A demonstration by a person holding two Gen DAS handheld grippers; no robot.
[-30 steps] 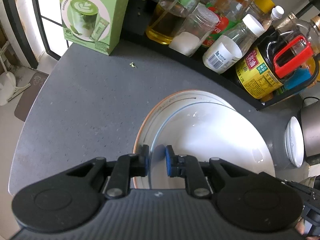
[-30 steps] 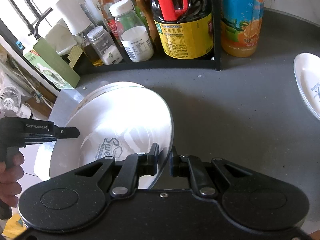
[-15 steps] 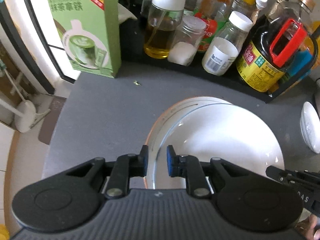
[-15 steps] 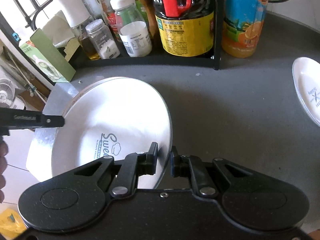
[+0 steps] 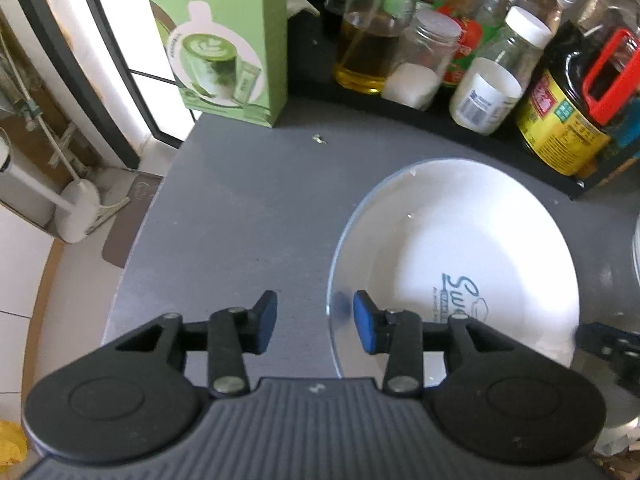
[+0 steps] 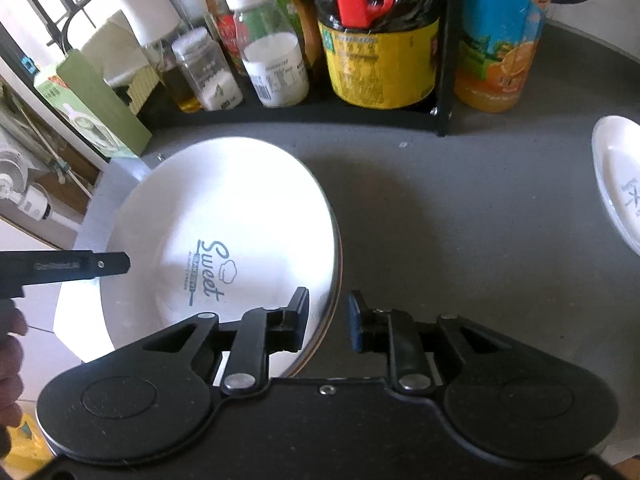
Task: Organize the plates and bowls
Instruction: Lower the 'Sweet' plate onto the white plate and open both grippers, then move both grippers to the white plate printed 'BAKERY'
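Note:
A white plate printed "Sweet" (image 5: 460,264) lies on the dark grey counter; in the right wrist view (image 6: 224,240) it rests on another plate whose orange-edged rim (image 6: 334,300) shows beneath. My left gripper (image 5: 316,320) is open, its jaws straddling the plate's left rim without gripping. My right gripper (image 6: 328,320) is open, its jaws on either side of the stacked rims at the right. A smaller white plate (image 6: 616,184) lies apart at the far right.
A black rack (image 5: 400,108) of bottles and jars lines the back. A green matcha box (image 5: 220,40) stands at the back left. An orange juice bottle (image 6: 500,36) stands beside the rack. The counter's left edge (image 5: 136,248) drops to the floor.
Both grippers have opened and let go of the "Sweet" plate, which now lies flat on the lower plate. The left gripper has shifted slightly left.

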